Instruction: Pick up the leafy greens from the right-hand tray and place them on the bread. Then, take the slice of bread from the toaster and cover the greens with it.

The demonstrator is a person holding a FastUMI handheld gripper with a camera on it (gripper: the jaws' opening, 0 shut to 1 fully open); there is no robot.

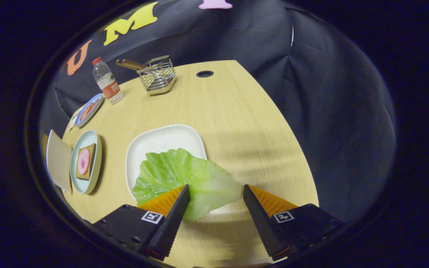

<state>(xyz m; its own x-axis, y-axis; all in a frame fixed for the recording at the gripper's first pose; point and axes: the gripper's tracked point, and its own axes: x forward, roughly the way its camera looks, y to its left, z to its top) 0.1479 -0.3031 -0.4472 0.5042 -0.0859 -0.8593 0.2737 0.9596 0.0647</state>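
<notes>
Green lettuce leaf (184, 175) lies on the white tray (162, 139) just ahead of my fingers, and its near edge hangs over the tray rim, between my two tips. My gripper (216, 190) is spread wide and holds nothing yet. I judge the step in hand is to take this leaf. To do it well I should go lower and a little forward, so both fingers meet the thick pale part near the stem, then close gently, because the leaf looks thin and can slip or fold. Far to the left, the bread (85, 161) with a pink slice waits on a pale blue plate (94, 175).
</notes>
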